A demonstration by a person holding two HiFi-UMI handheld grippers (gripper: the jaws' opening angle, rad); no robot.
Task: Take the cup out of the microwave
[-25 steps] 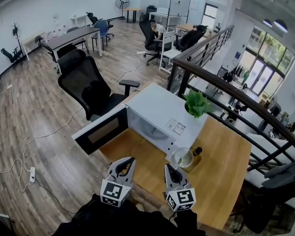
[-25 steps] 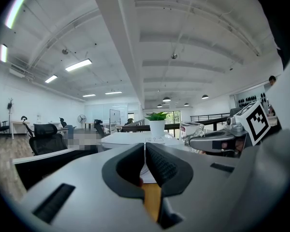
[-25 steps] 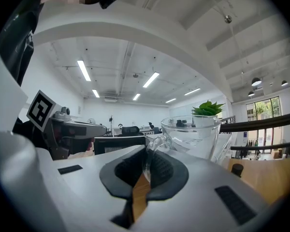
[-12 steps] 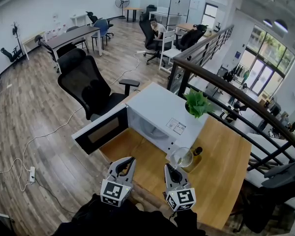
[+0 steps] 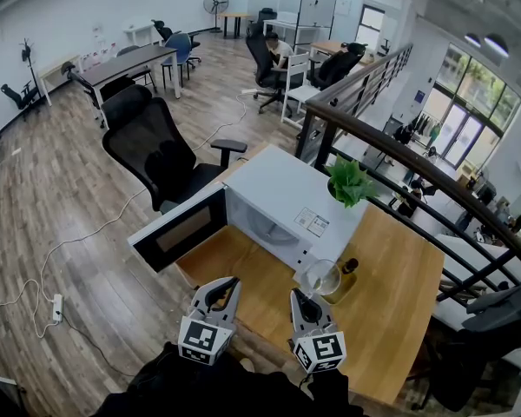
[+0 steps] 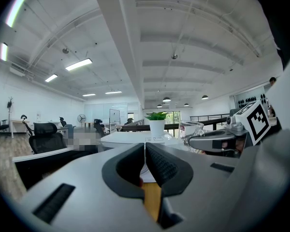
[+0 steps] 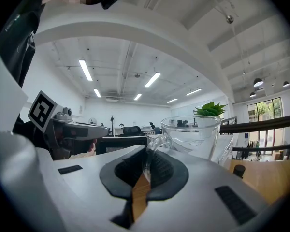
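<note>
Cup [image 5: 323, 278]: nothing changed over the last second, identical across the head view frames. Biggest first: wooden table [image 5: 399, 315] as before; microwave [image 5: 278, 200] standing on it, door [image 5: 181, 230] hanging wide open to the left; potted plant [image 5: 348, 183] at the microwave's far right corner. Cup itself clear glass, upright, already outside the microwave, just off its near right corner and over the table; cannot tell whether resting on the wood or held slightly above it. Handle [image 7: 152, 149] pinched in the right gripper [image 5: 300, 299], pads nearly together around the thin glass loop. Left gripper [image 5: 227, 286] closed on nothing, parked just beside the right one, clear of the door. Reads as a static hold, not progress: extraction looks done, probably only set-down and release left, perhaps closing the door afterwards.
</note>
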